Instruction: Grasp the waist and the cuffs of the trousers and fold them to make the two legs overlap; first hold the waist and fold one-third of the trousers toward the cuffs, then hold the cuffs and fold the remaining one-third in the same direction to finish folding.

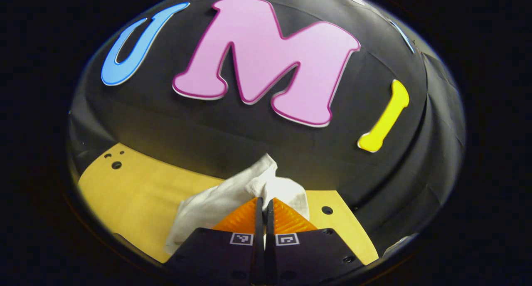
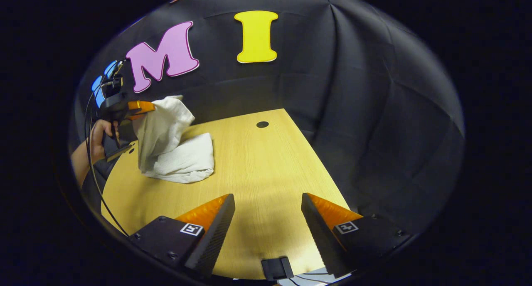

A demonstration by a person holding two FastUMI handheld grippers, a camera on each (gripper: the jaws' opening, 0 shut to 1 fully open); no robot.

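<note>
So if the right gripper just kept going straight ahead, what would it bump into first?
Probably the bare wooden table: the open right gripper looks down along it. The white trousers lie off to one side. Depth is hard to judge.

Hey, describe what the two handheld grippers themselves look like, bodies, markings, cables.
Each gripper, left gripper and right gripper, has two wedge-shaped, ribbed fingers on flat black screwed plates, each bearing a small square black-and-white marker. In the right gripper view, thin black cables hang from the left gripper.
</note>
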